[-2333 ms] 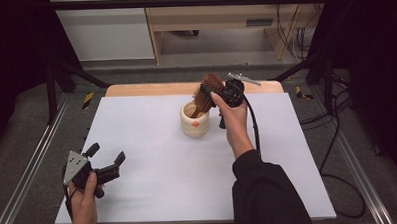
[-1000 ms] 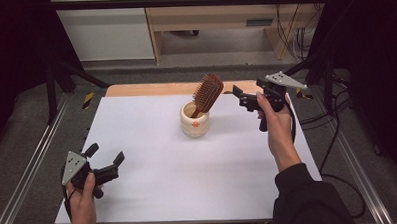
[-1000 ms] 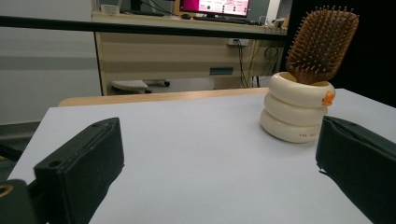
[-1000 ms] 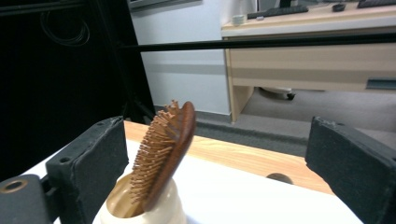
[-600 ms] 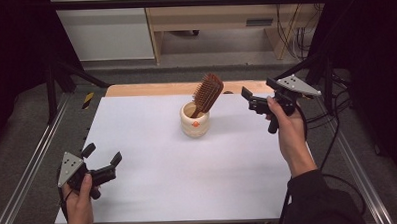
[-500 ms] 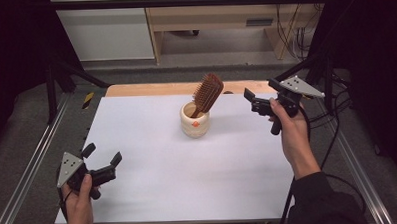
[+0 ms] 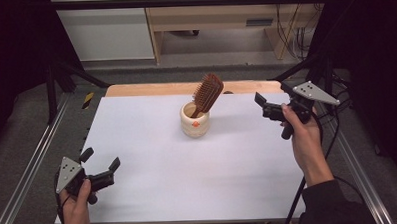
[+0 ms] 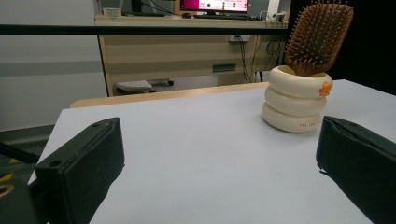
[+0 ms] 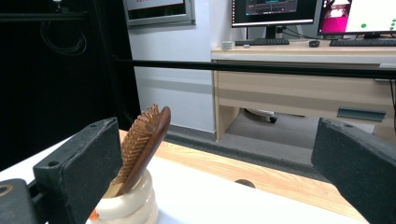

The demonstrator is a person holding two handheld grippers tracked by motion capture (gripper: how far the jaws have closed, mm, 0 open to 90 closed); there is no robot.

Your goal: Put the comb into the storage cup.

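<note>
A cream ringed cup [image 7: 195,123] stands on the white table [image 7: 189,187] toward the far middle. A wooden hairbrush [image 7: 208,94] leans in it, bristle head up. My right gripper [image 7: 272,93] hovers to the right of the cup, apart from it and aimed at it. Its jaws have just been opening and hold nothing. The right gripper view shows the brush [image 9: 144,140] and cup [image 9: 126,205] past its left jaw. My left gripper [image 7: 101,159] stands open near the front left corner. Its view has the cup [image 8: 296,100] and brush [image 8: 317,37] far off.
A wooden strip [image 7: 155,88] runs along the table's far edge. Metal frame rails [image 7: 33,168] flank both sides, and cables [image 7: 332,137] trail at the right. Beyond the table stands a desk [image 9: 299,88] with monitors.
My right gripper has drawn away from the cup to the right, with the brush left standing in the cup. The left gripper has stayed put.
</note>
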